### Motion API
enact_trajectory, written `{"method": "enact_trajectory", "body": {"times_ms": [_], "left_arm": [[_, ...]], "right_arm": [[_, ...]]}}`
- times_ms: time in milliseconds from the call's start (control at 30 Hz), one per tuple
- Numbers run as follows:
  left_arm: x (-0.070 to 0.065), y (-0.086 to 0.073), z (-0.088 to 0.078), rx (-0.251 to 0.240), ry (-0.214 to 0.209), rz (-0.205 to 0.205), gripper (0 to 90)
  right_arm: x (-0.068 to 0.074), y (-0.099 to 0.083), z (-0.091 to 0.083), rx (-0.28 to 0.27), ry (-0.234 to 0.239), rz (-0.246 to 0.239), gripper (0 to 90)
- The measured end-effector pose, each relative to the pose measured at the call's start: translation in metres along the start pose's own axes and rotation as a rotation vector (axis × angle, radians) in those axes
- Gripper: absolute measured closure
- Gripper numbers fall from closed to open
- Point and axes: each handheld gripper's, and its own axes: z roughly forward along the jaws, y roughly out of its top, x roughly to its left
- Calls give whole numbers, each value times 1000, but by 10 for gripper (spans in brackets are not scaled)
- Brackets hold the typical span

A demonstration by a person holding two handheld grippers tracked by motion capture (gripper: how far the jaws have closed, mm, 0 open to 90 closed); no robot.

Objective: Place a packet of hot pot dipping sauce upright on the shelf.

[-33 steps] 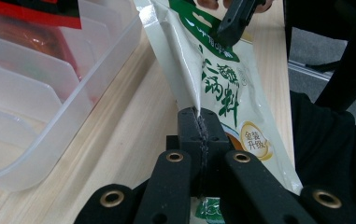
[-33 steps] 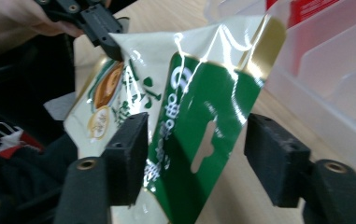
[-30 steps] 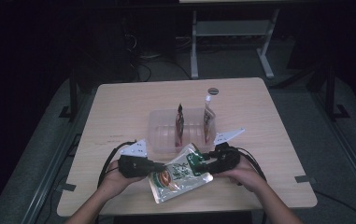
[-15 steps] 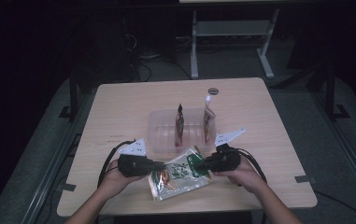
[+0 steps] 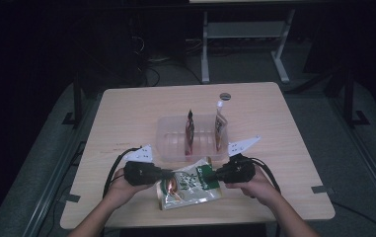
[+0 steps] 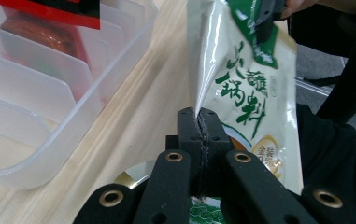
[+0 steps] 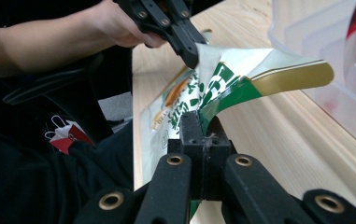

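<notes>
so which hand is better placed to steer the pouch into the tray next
Probably the right: the right gripper pinches the pouch at the corner nearest the tray. The left gripper grips the edge farther from it.

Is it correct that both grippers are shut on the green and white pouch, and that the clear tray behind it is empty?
Not quite: the clear tray is not empty. The high view shows two packets standing upright in it. The rest holds: the left gripper and the right gripper are both shut on the green and white pouch.
</notes>
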Motion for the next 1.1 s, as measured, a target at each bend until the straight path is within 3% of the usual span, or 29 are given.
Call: {"method": "enact_trajectory", "body": {"times_ms": [333,500,767,900,1100], "left_arm": [[-1,3,5,-9,7,-13,867],[-7,7,14,34,35,25,843],[-18,14,28,50,11,61,847],[-22,16,31,54,0,62,837],[-20,15,26,31,6,45,753]], "right_arm": [[12,9,-4,-37,41,-33,900],[20,16,-3,-60,65,-62,900],[31,28,2,-87,97,-96,900],[34,31,4,-90,102,-121,900],[37,30,1,-92,100,-110,900]]}}
